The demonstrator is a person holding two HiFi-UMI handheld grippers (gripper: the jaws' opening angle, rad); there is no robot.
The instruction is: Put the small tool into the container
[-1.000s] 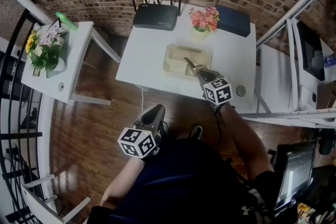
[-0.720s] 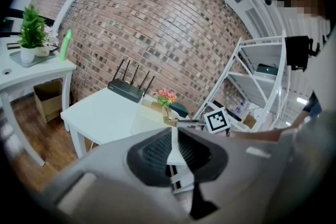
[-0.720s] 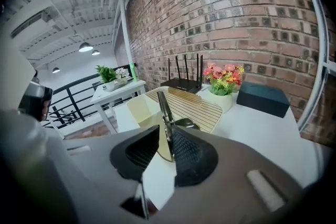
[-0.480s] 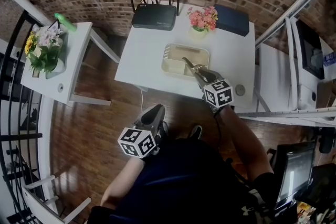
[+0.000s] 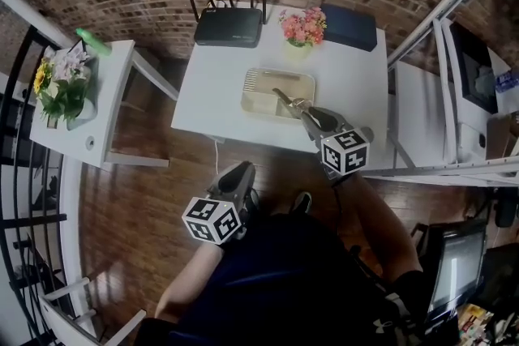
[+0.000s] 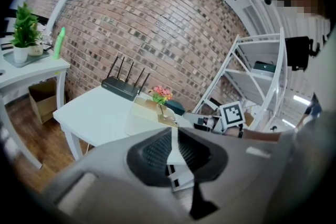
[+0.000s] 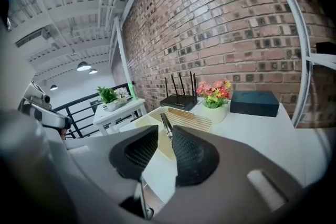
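Two changes: right tongs (image 5: 306,116) have just sprung apart and lift clear, small tool (image 5: 284,101) left lying in the container (image 5: 259,97). Task looks done; left tongs (image 5: 242,169) idle, slightly apart, empty.

The white tabletop (image 5: 215,97) carries four things. A shallow beige container (image 5: 261,87) sits near its middle, a little toward 6 o'clock. Along the far edge stand a black router (image 5: 229,27) with upright antennas at 11 o'clock, a pot of pink flowers (image 5: 302,28) at 12 o'clock and a flat dark box (image 5: 350,27) at 1 o'clock. The pot stands between router and box, just beside the box. The 9 o'clock half is bare.
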